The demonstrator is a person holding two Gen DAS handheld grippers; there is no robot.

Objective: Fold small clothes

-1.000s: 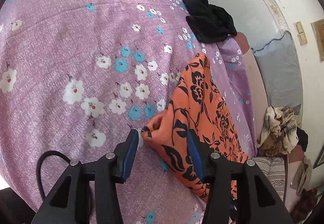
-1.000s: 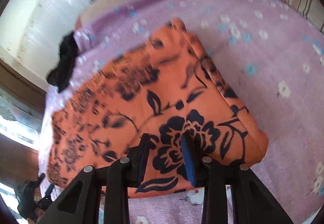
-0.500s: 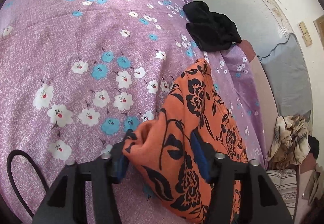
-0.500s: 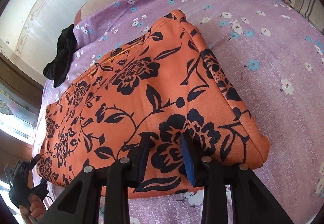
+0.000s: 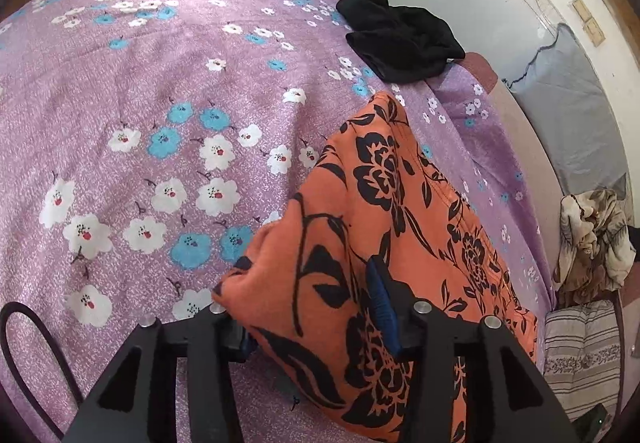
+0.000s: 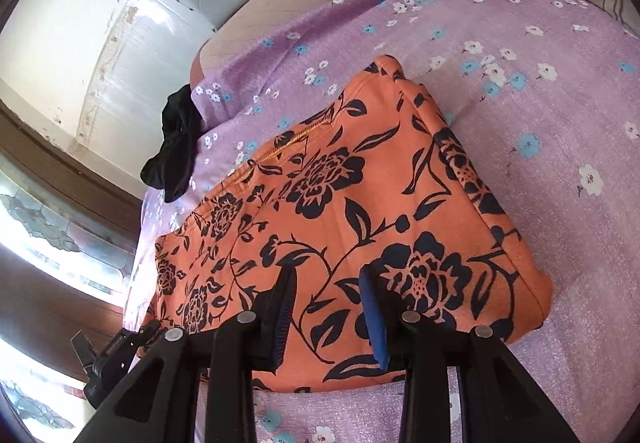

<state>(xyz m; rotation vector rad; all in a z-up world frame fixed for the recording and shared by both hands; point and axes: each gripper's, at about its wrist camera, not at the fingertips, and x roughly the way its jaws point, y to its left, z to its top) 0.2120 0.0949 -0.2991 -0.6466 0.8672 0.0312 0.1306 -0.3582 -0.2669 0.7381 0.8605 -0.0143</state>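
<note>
The orange floral garment lay on the purple flowered bedsheet. The left gripper, jaws just opened slightly, pinched a raised corner; the right gripper clamped its near edge. Black clothing sat well apart

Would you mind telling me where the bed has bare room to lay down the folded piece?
The purple sheet lies bare across the wide stretch beside the orange garment, up toward the window. The corner holding the black clothes is taken, and both grippers crowd the garment's near edge.
</note>
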